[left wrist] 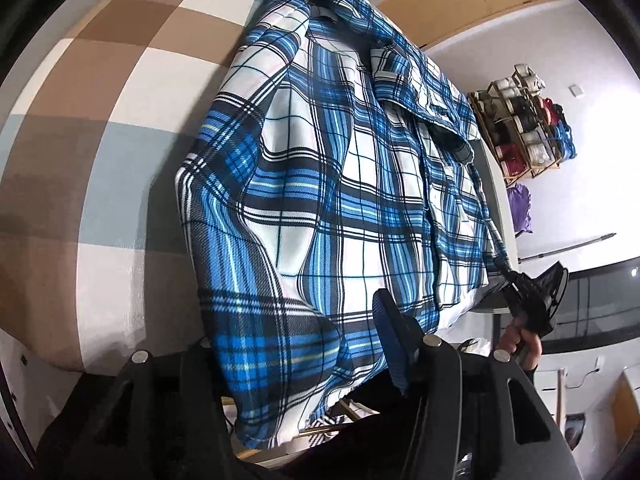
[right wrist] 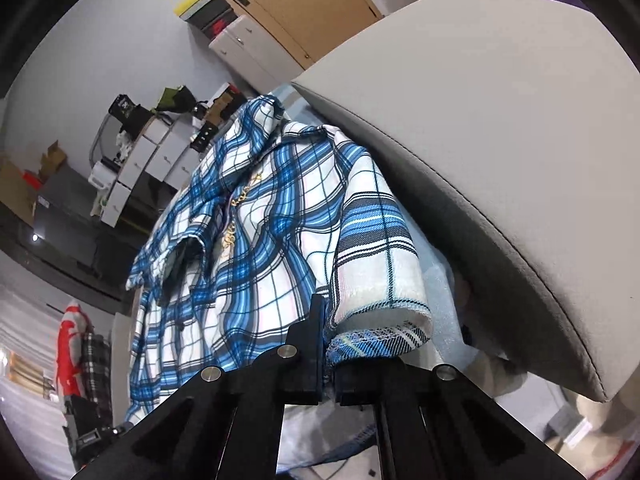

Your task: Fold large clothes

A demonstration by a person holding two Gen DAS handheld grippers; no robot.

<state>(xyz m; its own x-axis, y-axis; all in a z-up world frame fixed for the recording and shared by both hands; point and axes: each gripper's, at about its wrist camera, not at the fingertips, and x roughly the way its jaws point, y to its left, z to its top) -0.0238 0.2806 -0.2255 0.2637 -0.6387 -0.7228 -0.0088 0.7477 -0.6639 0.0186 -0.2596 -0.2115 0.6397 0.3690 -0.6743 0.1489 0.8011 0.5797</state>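
The right gripper point(right wrist: 326, 340) has its fingers pinched together on the hem of a blue and white plaid shirt point(left wrist: 340, 184), the cloth bunched between them and spilling to their right. The left gripper point(left wrist: 304, 360) stands part open: its one visible finger, blue-padded, lies on top of the shirt's near hem, while the other is hidden under the fabric, so no firm grip shows. The shirt lies spread on a checked bedcover point(left wrist: 120, 80), its long axis running from the fingers away to the collar at the far end. A grey cushion point(right wrist: 500, 120) rises just right of it.
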